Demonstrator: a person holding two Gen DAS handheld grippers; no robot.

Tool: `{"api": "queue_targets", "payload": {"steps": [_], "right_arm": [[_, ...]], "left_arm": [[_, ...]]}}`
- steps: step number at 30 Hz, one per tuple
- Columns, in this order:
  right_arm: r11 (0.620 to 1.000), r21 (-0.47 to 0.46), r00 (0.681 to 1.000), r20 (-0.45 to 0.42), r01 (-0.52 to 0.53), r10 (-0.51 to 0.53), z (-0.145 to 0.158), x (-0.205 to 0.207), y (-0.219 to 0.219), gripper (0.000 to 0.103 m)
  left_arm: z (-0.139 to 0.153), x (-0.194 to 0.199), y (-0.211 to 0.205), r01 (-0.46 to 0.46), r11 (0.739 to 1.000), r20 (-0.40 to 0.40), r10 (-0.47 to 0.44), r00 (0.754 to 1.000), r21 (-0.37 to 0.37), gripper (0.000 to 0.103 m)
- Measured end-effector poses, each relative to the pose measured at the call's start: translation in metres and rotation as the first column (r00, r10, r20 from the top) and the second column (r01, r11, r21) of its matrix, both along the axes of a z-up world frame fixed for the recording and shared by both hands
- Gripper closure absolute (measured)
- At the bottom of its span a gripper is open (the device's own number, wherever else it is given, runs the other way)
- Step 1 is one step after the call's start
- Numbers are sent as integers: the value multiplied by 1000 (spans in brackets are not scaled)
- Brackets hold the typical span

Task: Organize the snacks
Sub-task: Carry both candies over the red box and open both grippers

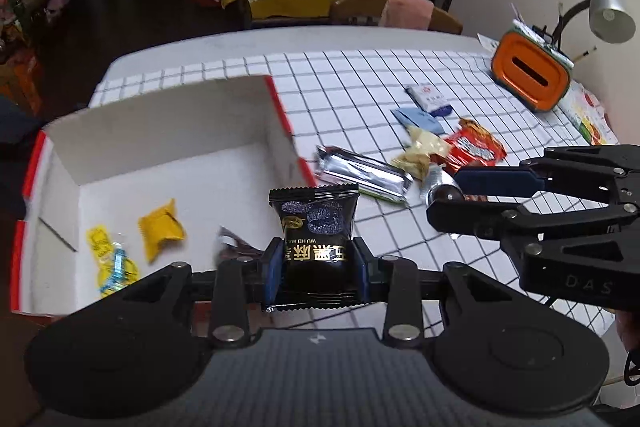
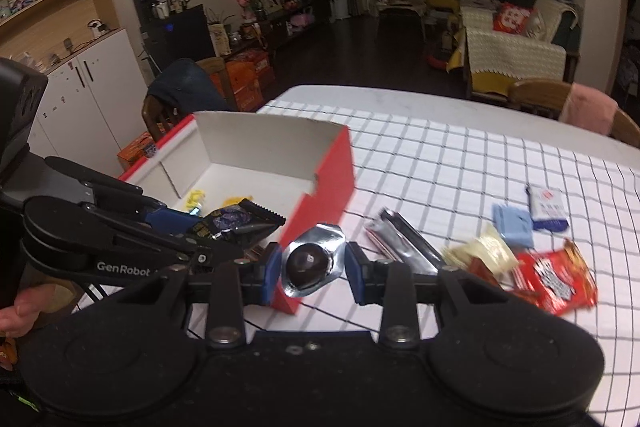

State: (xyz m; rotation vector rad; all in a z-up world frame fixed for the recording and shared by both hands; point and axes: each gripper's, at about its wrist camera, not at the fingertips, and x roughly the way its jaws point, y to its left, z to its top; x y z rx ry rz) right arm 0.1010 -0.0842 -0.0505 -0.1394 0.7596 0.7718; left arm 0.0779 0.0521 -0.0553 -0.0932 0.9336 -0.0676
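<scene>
Checked tablecloth (image 1: 360, 87) spread over the table, black grid on white.

Red box (image 1: 168, 163) with white inside, open on top, on the left part of the cloth; red outer wall (image 2: 320, 195) facing the loose snacks. Inside on the floor: a yellow wrapped sweet (image 1: 162, 229), a clear-and-yellow packet (image 1: 110, 265), and a dark wrapper (image 1: 234, 245) only partly seen.

Orange holder (image 1: 530, 75) far back on the right, beside a grey lamp (image 1: 610, 15).

Loose pile on the cloth right of the box: silver foil bar (image 1: 364, 175) nearest the box wall, then a pale yellow packet (image 1: 424, 151), a red packet (image 1: 476, 147), a light blue packet (image 1: 420, 117) and a white-and-blue packet (image 1: 430, 99) farther back.

Left gripper (image 1: 316, 267) pinching a black snack pack (image 1: 314, 231) by its lower half between the blue pads (image 1: 272, 269), pack upright, raised above the near right corner of the box.

Right gripper (image 2: 312, 265) pressed on a small foil-wrapped round sweet (image 2: 310, 263), foil flared around a dark centre, held in the air just outside the red wall, near the box's closest corner and left of the pile.

Grippers close together, side by side, each visible at the edge of the other's view.
</scene>
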Motion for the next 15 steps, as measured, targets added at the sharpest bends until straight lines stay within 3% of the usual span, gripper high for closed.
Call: {"api": "queue_targets", "payload": {"steps": [15], "right_arm": [[999, -38, 999, 34, -32, 34, 0, 6, 78, 70]], "left_arm": [[9, -6, 84, -94, 995, 29, 93, 995, 25, 68]]}}
